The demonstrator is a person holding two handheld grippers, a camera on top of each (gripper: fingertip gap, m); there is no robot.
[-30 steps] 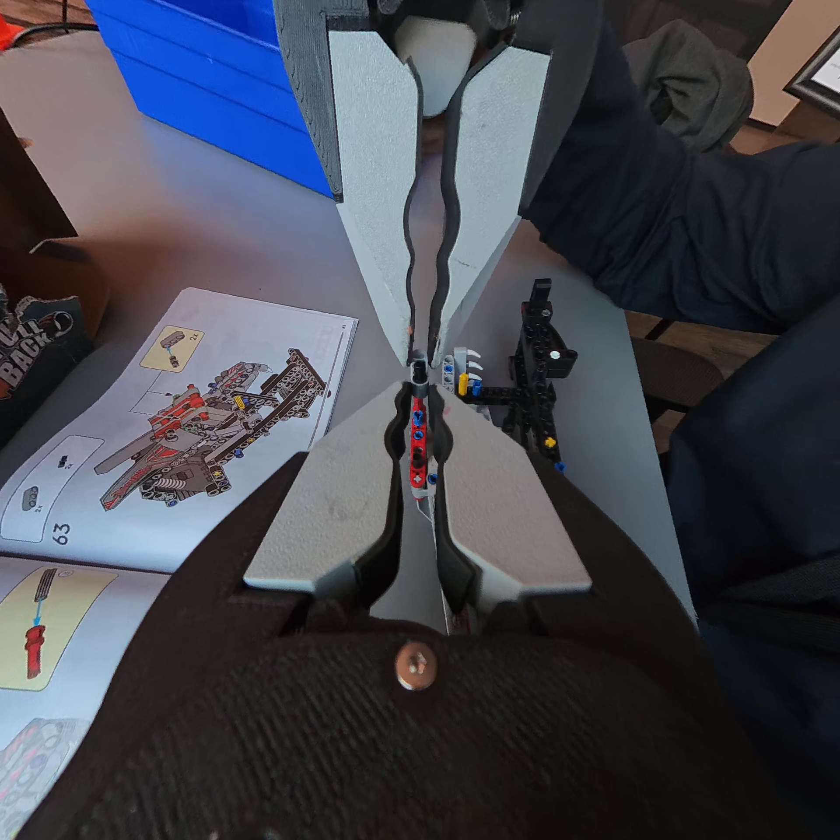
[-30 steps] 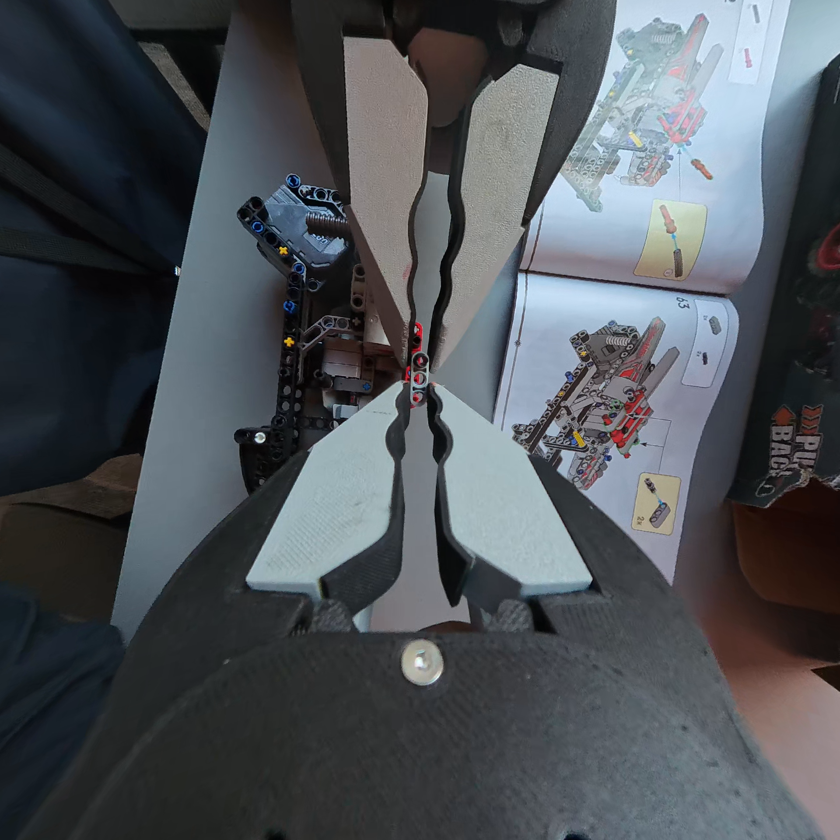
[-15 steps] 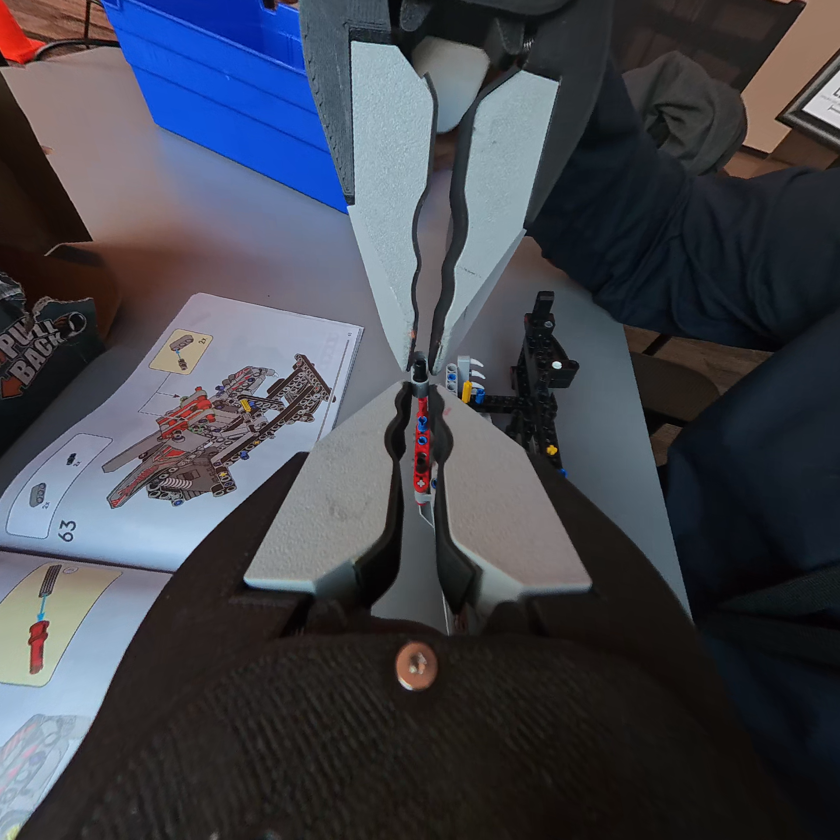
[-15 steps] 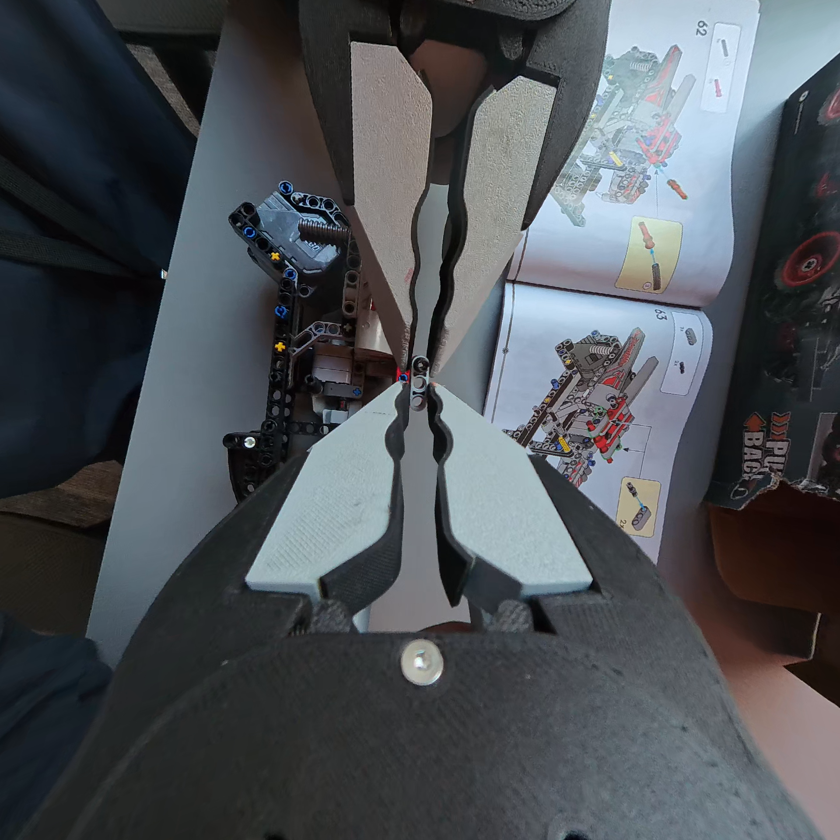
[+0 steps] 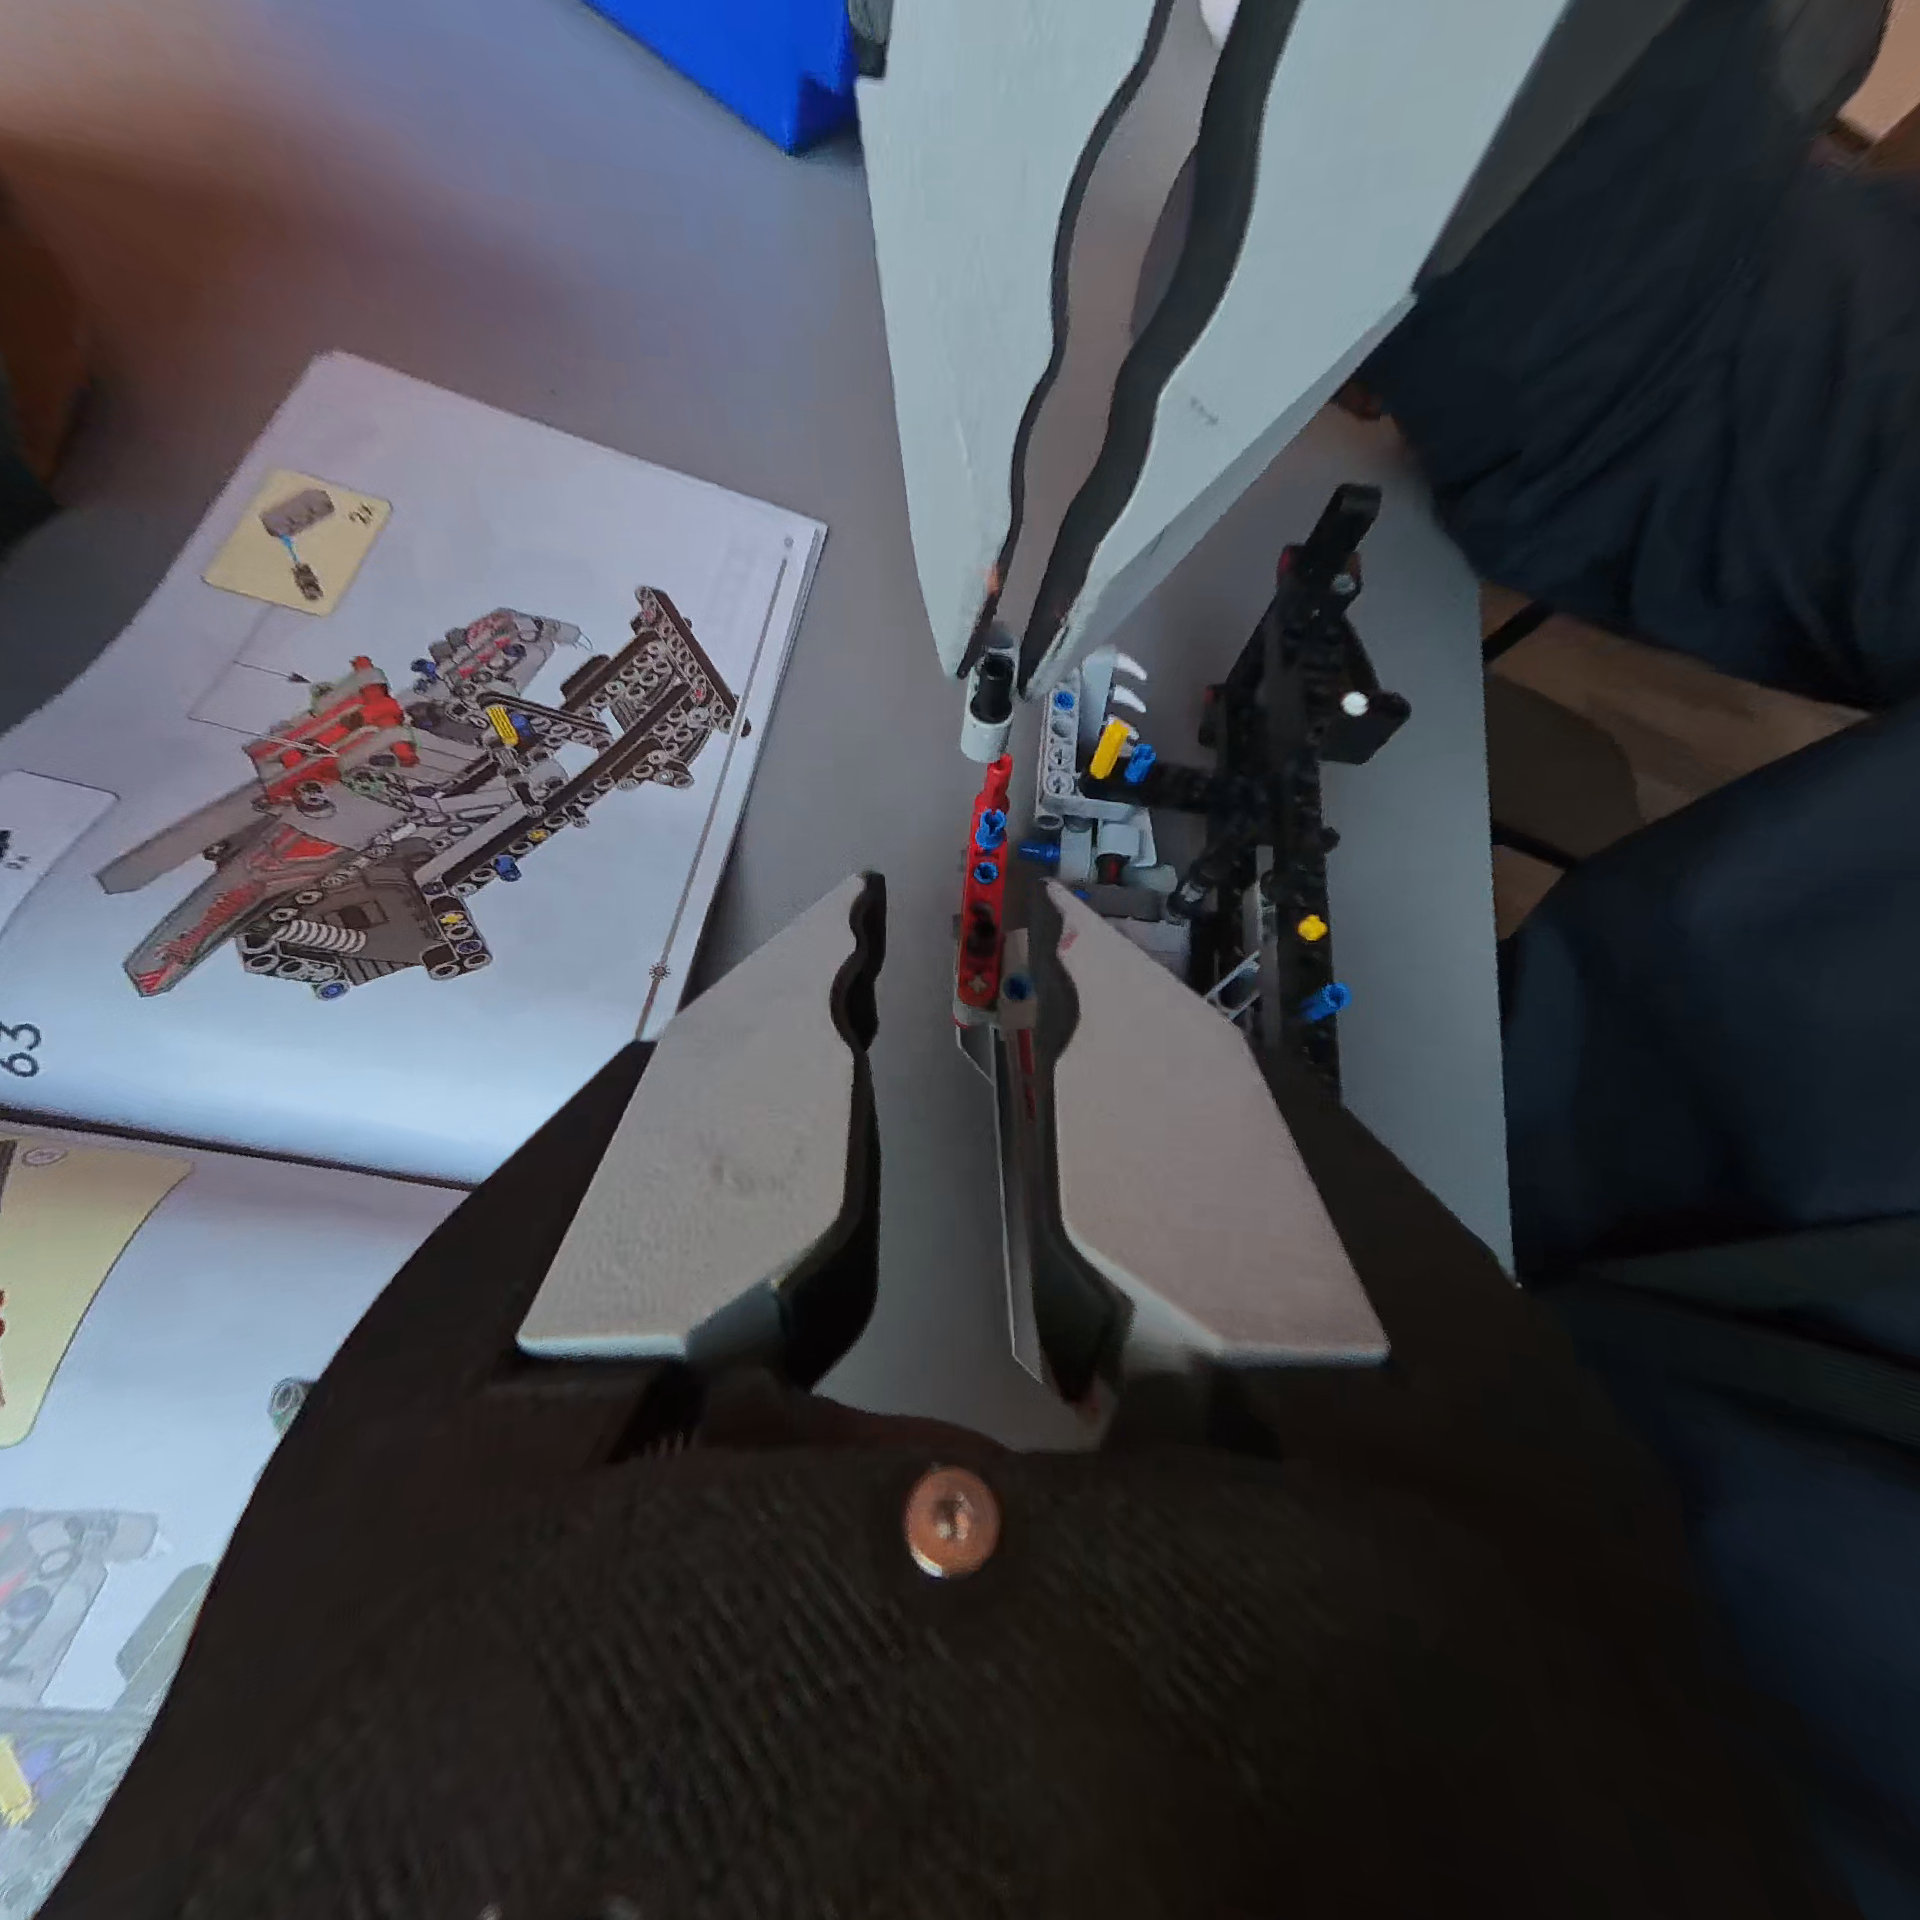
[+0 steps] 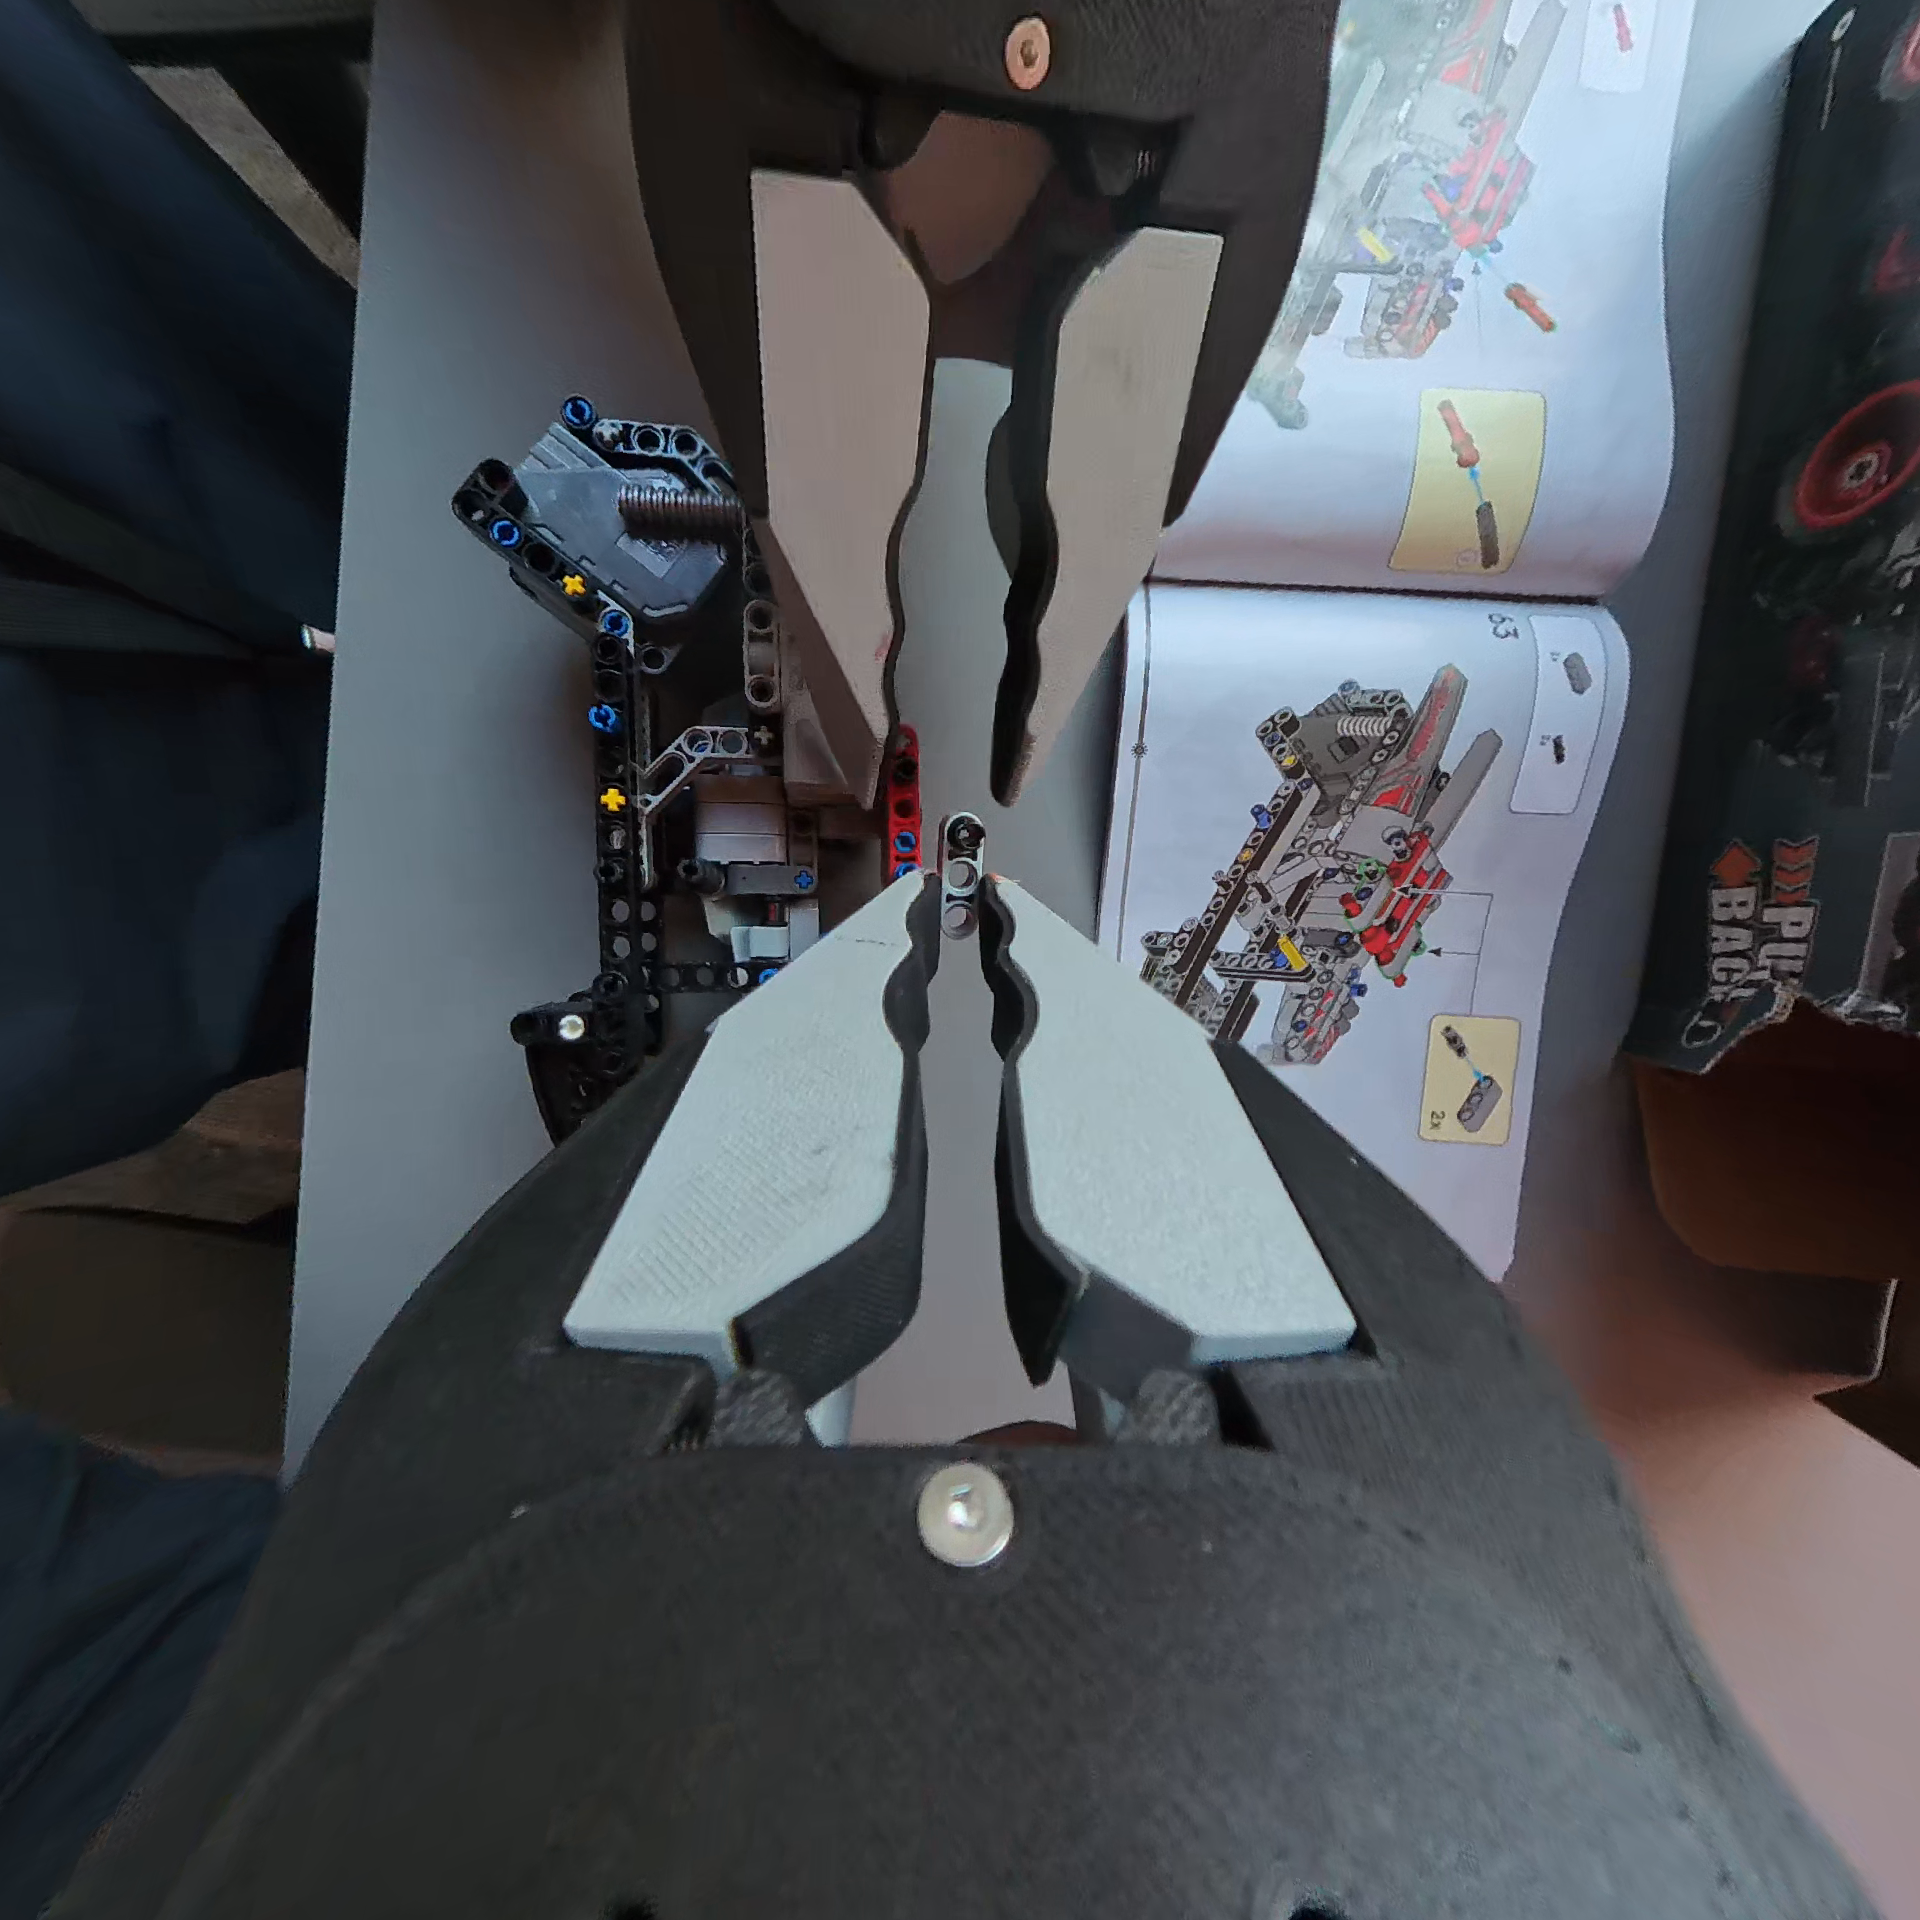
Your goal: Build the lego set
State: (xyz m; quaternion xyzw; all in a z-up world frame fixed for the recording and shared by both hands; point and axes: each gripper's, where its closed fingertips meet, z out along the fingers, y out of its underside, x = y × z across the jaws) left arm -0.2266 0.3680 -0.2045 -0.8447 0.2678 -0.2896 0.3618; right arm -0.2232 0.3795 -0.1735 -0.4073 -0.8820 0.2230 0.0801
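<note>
The partly built black and grey model (image 6: 623,727) lies on the grey table (image 6: 436,416), with a red beam (image 5: 982,904) along its side. My left gripper (image 5: 961,888) is open; the red beam stands between its fingers, nearer the right one. My right gripper (image 6: 956,883) is shut on a small grey connector with a black pin (image 6: 961,878). It holds the connector (image 5: 987,707) just off the red beam's far end (image 6: 902,790). The two grippers point at each other, tips close. The left gripper (image 6: 945,779) also shows open in the right wrist view.
The open instruction booklet (image 5: 416,779) lies beside the model and also shows in the right wrist view (image 6: 1351,831). A blue bin (image 5: 748,62) stands at the back. A dark printed box (image 6: 1818,623) lies beyond the booklet. A person's dark sleeve (image 5: 1662,416) is by the table edge. Left and right tips are no more than a few centimetres apart.
My left gripper has opened and let go of the red beam. The right gripper stays shut on the grey connector, now slightly off the beam's end.
</note>
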